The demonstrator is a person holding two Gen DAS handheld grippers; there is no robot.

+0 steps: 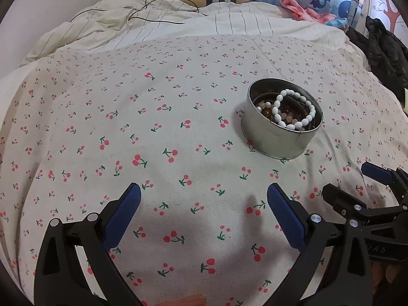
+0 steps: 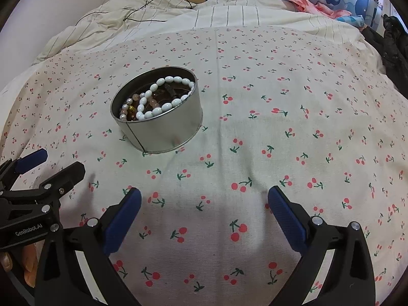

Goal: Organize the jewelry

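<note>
Round tin with bracelets stood on the cherry-print cloth.
We held the left gripper and right gripper with jaws apart, near the tin, wide cloth around.

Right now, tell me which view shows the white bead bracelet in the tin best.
The right wrist view: the white bead bracelet appears larger and nearer the centre, its loop draped over the other beads in the tin. The left wrist view shows the same bracelet smaller and farther off to the right.
</note>
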